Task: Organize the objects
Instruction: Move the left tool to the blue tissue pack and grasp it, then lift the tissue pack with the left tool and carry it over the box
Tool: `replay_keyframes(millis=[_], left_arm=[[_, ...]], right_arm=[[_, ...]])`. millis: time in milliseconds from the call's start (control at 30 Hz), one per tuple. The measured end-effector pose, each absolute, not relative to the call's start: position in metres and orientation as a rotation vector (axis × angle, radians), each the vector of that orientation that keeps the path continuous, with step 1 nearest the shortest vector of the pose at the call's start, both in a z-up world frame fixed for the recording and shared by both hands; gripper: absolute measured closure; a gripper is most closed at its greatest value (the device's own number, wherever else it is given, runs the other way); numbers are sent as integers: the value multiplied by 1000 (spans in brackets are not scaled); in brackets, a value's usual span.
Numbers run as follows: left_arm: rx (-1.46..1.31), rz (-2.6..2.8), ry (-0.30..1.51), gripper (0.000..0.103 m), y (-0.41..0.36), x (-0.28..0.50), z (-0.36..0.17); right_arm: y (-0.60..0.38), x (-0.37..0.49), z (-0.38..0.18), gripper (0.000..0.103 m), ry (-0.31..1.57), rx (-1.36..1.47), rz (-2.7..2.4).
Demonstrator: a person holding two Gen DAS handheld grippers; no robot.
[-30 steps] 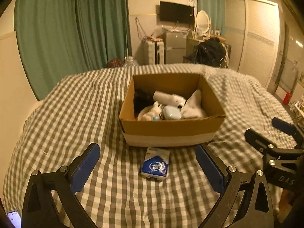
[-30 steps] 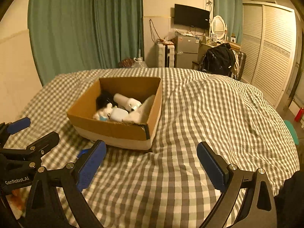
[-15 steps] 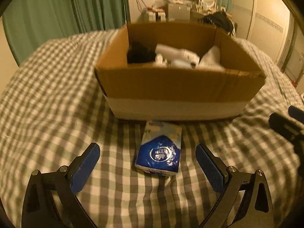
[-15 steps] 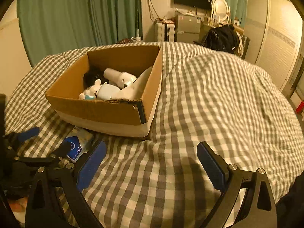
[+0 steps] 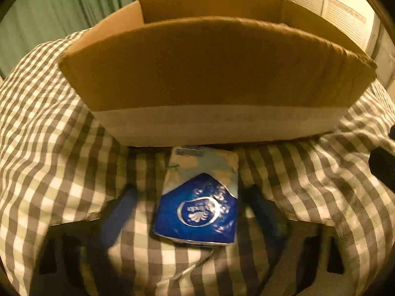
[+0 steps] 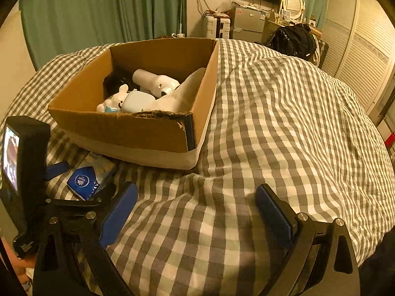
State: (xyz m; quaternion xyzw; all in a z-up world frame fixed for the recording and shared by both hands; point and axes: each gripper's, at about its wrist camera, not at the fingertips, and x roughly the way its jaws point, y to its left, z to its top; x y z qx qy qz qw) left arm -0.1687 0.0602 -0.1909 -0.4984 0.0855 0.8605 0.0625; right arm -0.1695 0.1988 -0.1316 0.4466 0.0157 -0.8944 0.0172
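A blue tissue pack (image 5: 197,209) lies on the checked bedspread right in front of the cardboard box (image 5: 217,74). My left gripper (image 5: 195,212) is open and low over the bed, its blurred blue pads on either side of the pack, apart from it. In the right wrist view the pack (image 6: 86,180) lies left of the box (image 6: 138,133), with the left gripper (image 6: 71,172) around it. My right gripper (image 6: 195,212) is open and empty above bare bedspread. The box holds a white bottle (image 6: 155,82), a white plush toy (image 6: 111,102), a pale case and a black item.
The checked bedspread (image 6: 284,113) spreads wide to the right of the box. Green curtains (image 6: 98,12), a wardrobe (image 6: 358,37), a black backpack (image 6: 293,39) and a small fridge stand beyond the bed.
My left gripper has moved forward and down, so its pads now flank the tissue pack and the box wall fills its view. My right gripper has moved slightly forward and stays open.
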Motion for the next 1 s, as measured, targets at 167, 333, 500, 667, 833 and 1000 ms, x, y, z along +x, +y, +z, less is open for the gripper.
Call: replay_keyframes(millis=[167,333,500,667,833,1000], left_arm=[[-1493,2587,271,48,64,-156,-187],[-1478,2583,231,48,61,-135,-177],[-1428,2600,207,48,57,-104,-157],[-1369,2628,195,48,52,-80,-135],[-1315,2642,182,48,59,-72,-112],[-1280,2651,185,48,51,-59,-100]], right_arm=[[199,-169,-132,6,48,1389,-2779],[196,-167,-134,6,59,1379,-2789],[195,-158,-127,6,64,1347,-2819],[197,-143,-114,6,29,1302,-2843],[194,-117,-96,6,83,1246,-2865],[190,-87,-83,6,140,1209,-2874]])
